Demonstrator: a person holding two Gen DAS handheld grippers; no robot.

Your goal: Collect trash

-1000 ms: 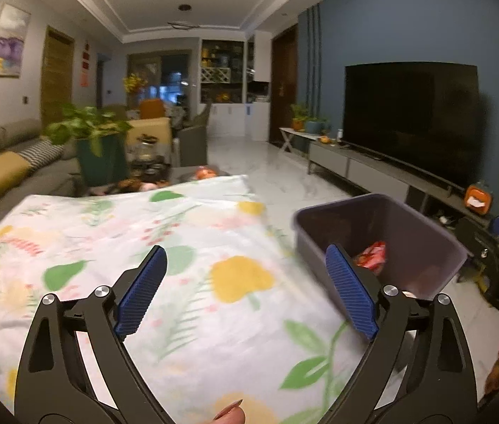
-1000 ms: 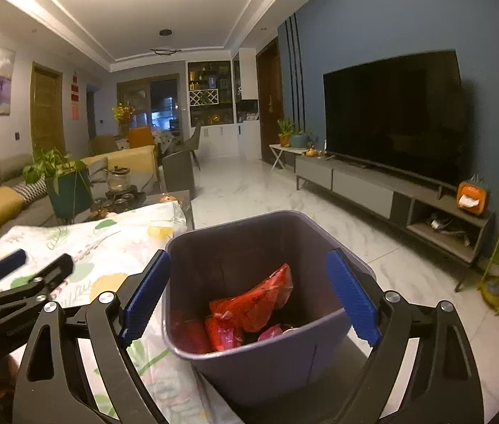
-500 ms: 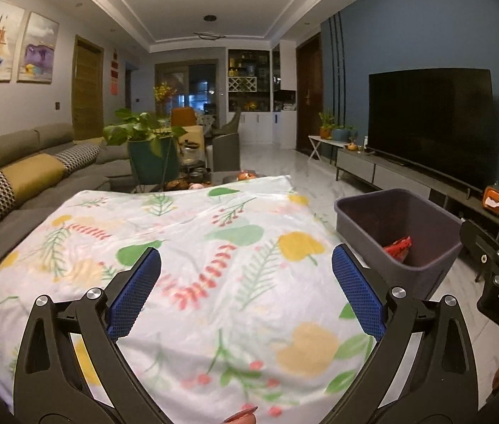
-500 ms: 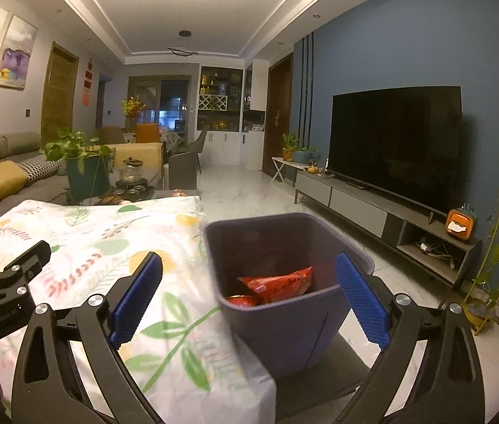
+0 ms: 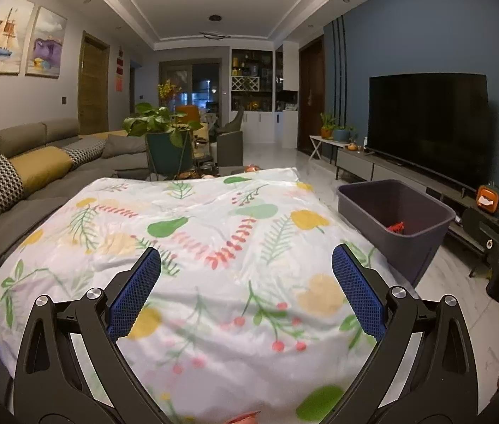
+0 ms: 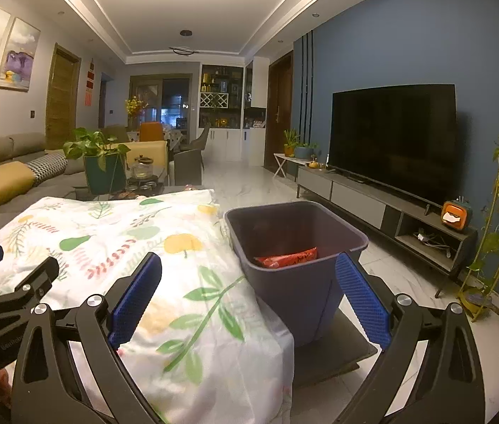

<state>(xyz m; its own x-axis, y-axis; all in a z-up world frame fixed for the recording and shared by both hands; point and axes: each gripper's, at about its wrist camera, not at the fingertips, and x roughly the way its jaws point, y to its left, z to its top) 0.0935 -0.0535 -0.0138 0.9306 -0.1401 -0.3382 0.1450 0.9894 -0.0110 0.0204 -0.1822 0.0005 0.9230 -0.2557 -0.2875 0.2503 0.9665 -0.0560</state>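
Hovering wide and empty, the right gripper (image 6: 249,295) is nearer the bin (image 6: 351,247), centre frame; left gripper (image 5: 245,288), also wide, sees it right.

Colours here are kinda loud. The cloth (image 5: 214,247) under the left gripper (image 5: 245,282) is white with green pears and leaves, yellow fruit, and red-pink fern sprigs and berries. Both grippers have black frames with blue textured pads (image 6: 136,296). Ahead of the right gripper (image 6: 249,293) the bin (image 6: 298,282) is dark grey-purple, with a red wrapper (image 6: 286,258) inside, maybe gold print on it, too blurry to say. Off to the left, the sofa (image 5: 19,141) is grey with mustard and black-and-white patterned cushions.
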